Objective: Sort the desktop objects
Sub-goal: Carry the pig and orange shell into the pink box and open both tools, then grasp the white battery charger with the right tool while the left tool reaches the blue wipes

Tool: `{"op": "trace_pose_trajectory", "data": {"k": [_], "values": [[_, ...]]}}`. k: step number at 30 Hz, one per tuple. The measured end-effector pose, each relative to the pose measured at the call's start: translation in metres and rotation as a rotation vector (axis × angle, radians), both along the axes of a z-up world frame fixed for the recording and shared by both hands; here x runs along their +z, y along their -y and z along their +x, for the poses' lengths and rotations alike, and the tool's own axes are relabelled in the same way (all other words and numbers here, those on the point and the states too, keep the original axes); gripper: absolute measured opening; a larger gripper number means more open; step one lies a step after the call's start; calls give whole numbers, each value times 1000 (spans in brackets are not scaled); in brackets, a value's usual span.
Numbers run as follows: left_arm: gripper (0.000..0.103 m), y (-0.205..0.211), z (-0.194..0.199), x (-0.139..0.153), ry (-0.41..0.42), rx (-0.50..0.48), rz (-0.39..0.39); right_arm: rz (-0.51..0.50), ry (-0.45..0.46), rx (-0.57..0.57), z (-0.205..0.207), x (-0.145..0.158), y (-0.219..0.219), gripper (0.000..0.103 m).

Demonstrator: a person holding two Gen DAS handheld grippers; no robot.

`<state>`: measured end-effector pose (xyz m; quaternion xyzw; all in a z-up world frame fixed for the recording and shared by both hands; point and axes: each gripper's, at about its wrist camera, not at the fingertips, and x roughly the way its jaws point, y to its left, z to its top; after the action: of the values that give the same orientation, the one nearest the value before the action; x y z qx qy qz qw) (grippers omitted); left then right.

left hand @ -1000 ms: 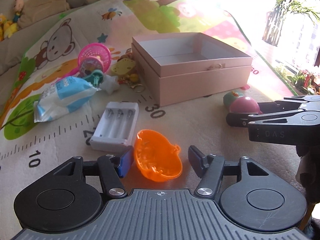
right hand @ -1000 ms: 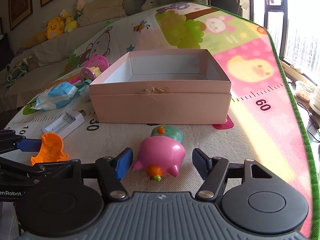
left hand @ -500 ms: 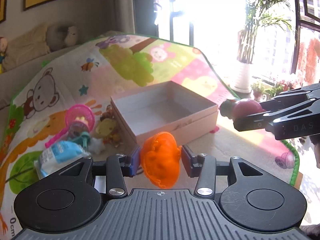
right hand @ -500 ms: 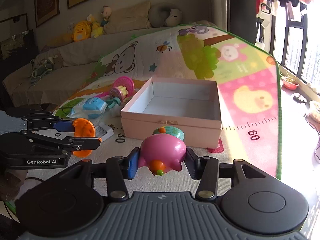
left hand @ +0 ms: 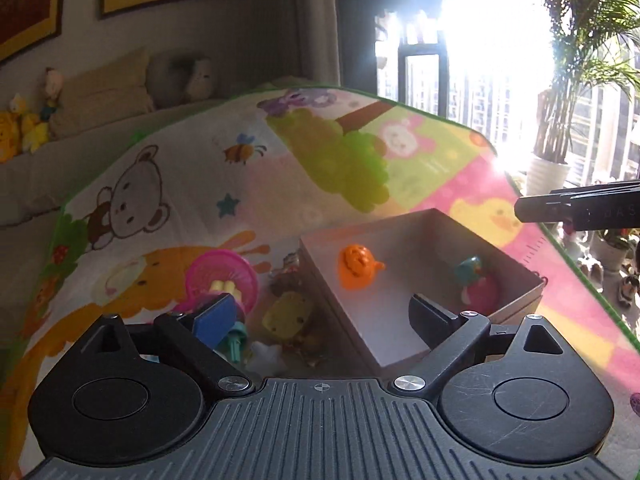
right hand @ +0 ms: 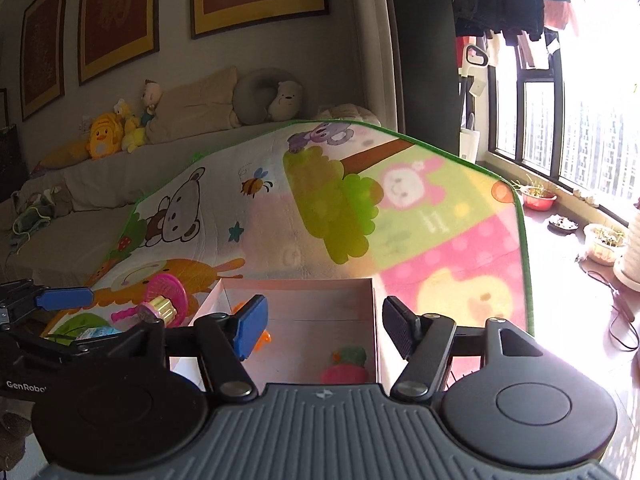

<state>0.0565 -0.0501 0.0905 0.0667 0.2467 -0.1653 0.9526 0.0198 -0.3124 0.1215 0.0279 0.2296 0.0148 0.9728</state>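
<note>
1. Nearest your hands, both tools are hovering empty: the left gripper is holding its jaws spread wide over the box's near corner, and the right gripper is standing equally wide open above the box's front edge, gripping nothing.
2. Just beyond the fingertips, the pink box is already holding two sorted pieces: the orange pumpkin toy is lying toward its left wall, and the pink pig toy is resting near its right wall, touching a teal toy.
3. Left of the box, you are looking at what I judge is still waiting: a yellow keychain figure just beside the box wall, a pink mini fan, a white star-like piece and a blue-white packet.
4. Farther off, the play mat is lying bare toward the sofa.
5. Your own tools are hiding much: the right wrist view is cutting off the pig's lower half and most of the pumpkin, while the packet is barely showing and window glare is washing out the mat's far-right edge.
</note>
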Motion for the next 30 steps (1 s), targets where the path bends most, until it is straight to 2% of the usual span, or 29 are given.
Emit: {"op": "trace_pose_trajectory", "data": {"k": [3, 7, 11, 12, 14, 19, 22, 26, 30], "values": [[99, -30, -13, -29, -81, 55, 44, -31, -36, 54, -9, -17, -18, 65], [100, -64, -27, -57, -163, 160, 100, -70, -95, 199, -24, -38, -62, 67], [100, -98, -31, -63, -199, 267, 66, -166, -125, 397, -38, -60, -128, 66], [101, -106, -31, -63, -201, 292, 56, -198, -125, 433, -40, -65, -144, 64], [101, -119, -31, -62, -206, 346, 40, -232, -138, 481, -38, -75, -169, 52], [101, -136, -32, -59, -230, 390, -8, -183, -201, 573, -26, -89, -213, 40], [101, -135, -35, -59, -232, 376, -15, -152, -252, 574, -19, -95, -217, 39], [102, -126, -36, -60, -233, 350, -15, -92, -300, 577, -29, -91, -195, 39], [102, -116, -34, -60, -238, 320, -22, -121, -310, 522, -52, -91, -159, 39]]}}
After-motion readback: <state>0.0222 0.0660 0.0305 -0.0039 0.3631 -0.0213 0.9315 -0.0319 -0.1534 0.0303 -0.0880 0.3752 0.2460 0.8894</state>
